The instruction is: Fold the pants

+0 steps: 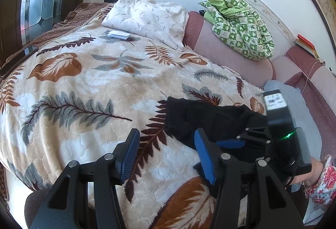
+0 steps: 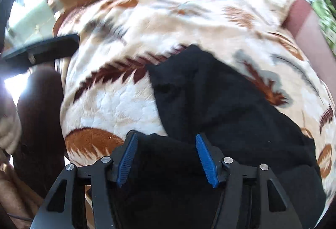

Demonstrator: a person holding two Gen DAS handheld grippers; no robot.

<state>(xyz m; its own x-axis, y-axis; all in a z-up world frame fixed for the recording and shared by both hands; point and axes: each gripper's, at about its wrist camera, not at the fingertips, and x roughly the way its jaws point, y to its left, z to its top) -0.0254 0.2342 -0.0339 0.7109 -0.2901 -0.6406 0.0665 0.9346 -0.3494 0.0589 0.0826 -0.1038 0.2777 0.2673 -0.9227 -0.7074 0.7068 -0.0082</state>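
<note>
Leaf-print blanket [image 1: 88,86] carries black pants [image 2: 220,107], lower part cut off. Left gripper [image 1: 166,157] and right gripper [image 2: 166,157]: fingers spread, holding nothing.

Right tool [image 2: 166,157] over pants [image 2: 220,107], jaws wide apart, nothing btwn blue pads [image 2: 204,157]. Pants black, bunched, lying on blanket [image 2: 117,101] w/ leaf pattern; fabric runs from mid-frame down under tool. Pointed corner of pants at upper edge, small dark fold near left side. Black flat object [image 2: 42,48] at left edge of blanket, can't tell what. Pink cushion [image 2: 304,21] upper right. View blurred.
</note>
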